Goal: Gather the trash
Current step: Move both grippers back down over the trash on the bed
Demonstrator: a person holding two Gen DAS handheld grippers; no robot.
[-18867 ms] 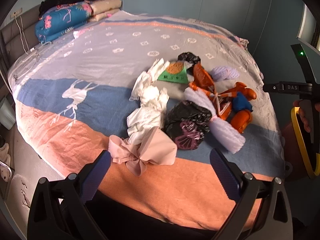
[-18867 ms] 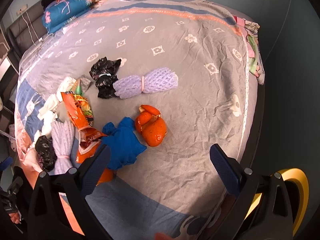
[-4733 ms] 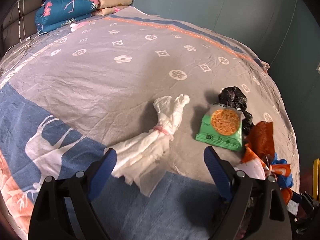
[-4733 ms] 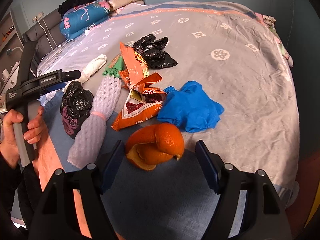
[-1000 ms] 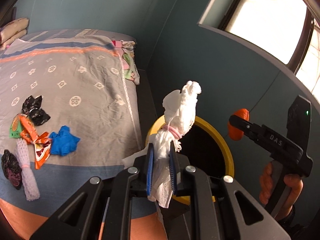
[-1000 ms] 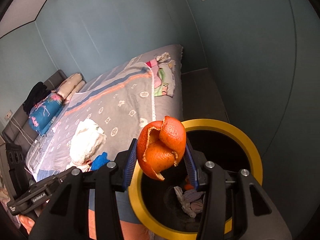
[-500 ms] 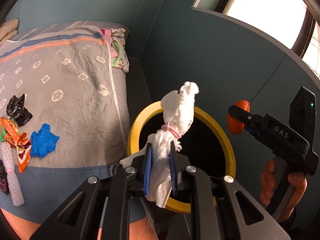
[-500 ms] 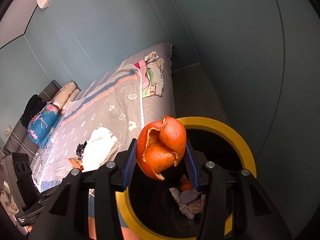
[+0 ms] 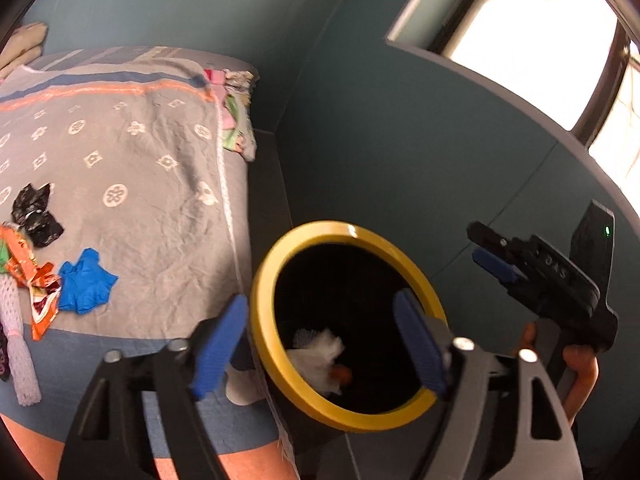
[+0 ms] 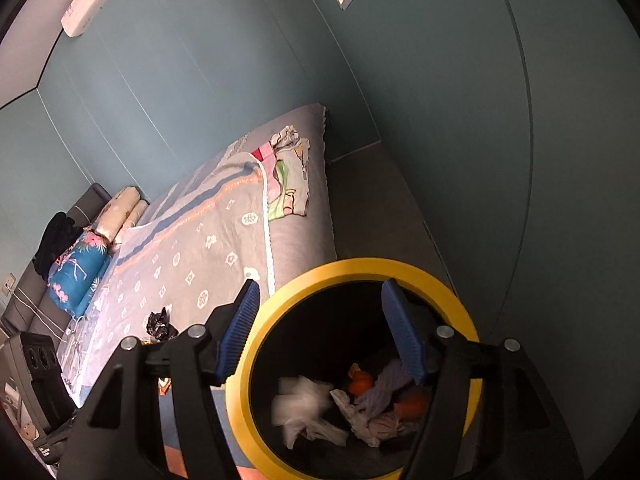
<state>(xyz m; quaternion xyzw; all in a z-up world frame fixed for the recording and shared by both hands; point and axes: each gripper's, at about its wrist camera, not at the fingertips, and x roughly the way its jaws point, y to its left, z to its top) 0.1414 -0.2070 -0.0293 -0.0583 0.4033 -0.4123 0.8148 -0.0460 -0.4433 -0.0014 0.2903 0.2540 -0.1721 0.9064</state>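
The white tissue wad (image 10: 308,408), motion-blurred, lies inside the yellow-rimmed bin (image 10: 464,312) beside orange peel (image 10: 360,382) and crumpled scraps; the bin's depth is dark. Left gripper (image 9: 320,344) and right gripper (image 10: 320,336) hang over the rim, fingers spread wide, holding nothing. On the bed (image 9: 160,208), a blue glove (image 9: 86,282) and black bag (image 9: 36,216) lie; wrappers are cut off at the frame edge.

Raised letters reading "DAS", blurred but legible, run along the black plastic body of the right handheld gripper (image 9: 486,258), beside its small green indicator light (image 9: 607,231); no other text in either view is readable.
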